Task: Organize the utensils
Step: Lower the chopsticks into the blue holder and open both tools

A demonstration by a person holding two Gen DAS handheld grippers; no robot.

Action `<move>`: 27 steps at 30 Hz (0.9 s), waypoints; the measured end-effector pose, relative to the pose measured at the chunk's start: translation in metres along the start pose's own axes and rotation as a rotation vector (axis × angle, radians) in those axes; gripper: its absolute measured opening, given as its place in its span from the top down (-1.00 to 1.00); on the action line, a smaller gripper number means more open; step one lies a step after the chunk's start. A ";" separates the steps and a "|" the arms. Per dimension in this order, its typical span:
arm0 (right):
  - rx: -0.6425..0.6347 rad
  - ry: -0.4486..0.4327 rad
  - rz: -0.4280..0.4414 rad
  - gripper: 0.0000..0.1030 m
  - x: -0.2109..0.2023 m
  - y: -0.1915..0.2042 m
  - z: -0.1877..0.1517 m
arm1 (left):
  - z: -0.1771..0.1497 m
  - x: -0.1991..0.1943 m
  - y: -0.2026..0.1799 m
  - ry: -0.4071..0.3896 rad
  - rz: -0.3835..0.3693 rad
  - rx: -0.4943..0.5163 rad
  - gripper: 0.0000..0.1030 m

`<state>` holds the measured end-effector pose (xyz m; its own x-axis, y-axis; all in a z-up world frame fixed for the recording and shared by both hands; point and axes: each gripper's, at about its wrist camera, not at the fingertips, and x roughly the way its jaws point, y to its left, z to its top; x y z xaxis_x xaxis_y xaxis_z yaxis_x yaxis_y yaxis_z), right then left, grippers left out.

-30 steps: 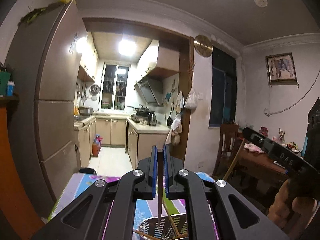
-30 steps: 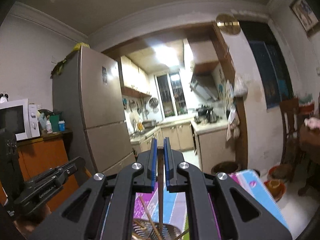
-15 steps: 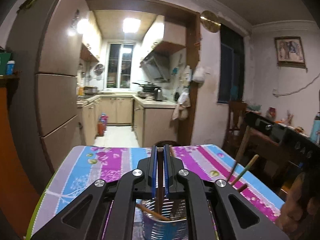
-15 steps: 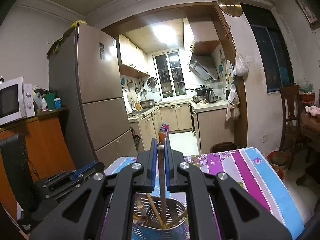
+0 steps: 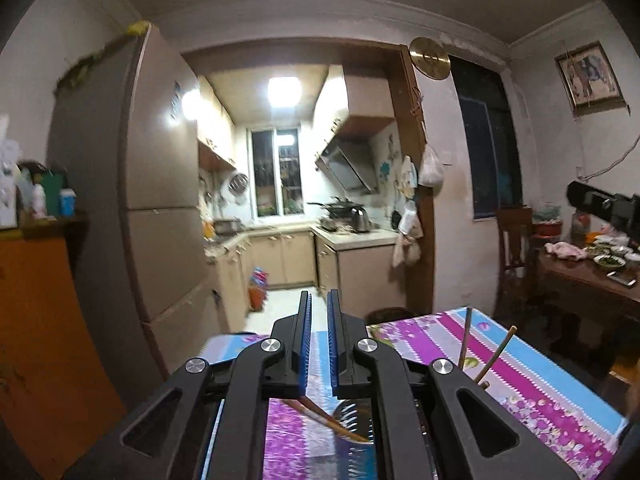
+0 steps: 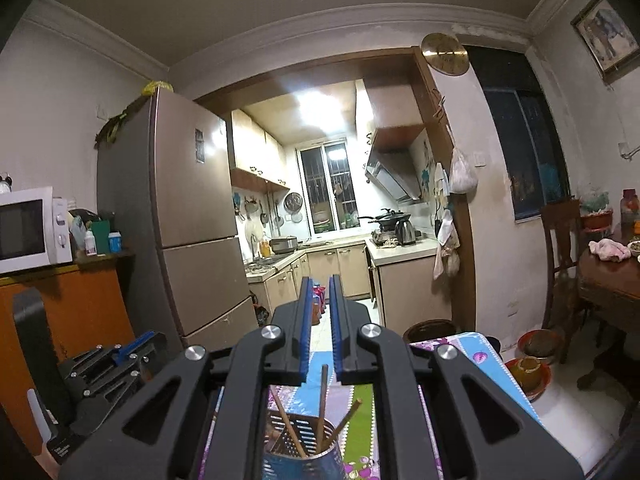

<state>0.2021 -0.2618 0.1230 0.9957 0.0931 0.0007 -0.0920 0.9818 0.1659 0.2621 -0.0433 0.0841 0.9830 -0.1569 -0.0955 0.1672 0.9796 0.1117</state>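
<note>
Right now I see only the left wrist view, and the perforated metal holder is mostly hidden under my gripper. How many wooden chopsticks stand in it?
Observer: The right wrist view shows at least three wooden chopsticks in the perforated metal holder.
Operator: Does the right gripper carry one?
Observer: No. Nothing is between the blue pads of the right gripper; the upright chopstick ends below them.
Operator: What stands at the left end of the orange cabinet?
Observer: A white microwave oven stands on the orange cabinet; your view cuts it off.
</note>
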 end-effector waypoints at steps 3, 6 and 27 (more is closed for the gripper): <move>-0.004 -0.010 -0.003 0.75 -0.018 -0.004 -0.001 | -0.001 -0.022 -0.006 -0.026 0.041 0.039 0.85; -0.024 -0.012 -0.013 0.70 -0.034 -0.006 -0.005 | -0.001 -0.042 -0.011 -0.045 0.072 0.064 0.85; -0.096 0.011 -0.041 0.09 -0.091 -0.009 -0.035 | -0.009 -0.111 -0.033 -0.112 0.173 0.138 0.85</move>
<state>0.1112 -0.2730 0.0872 0.9984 0.0538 -0.0156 -0.0526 0.9961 0.0703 0.1468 -0.0571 0.0823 0.9989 -0.0084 0.0461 -0.0035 0.9677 0.2521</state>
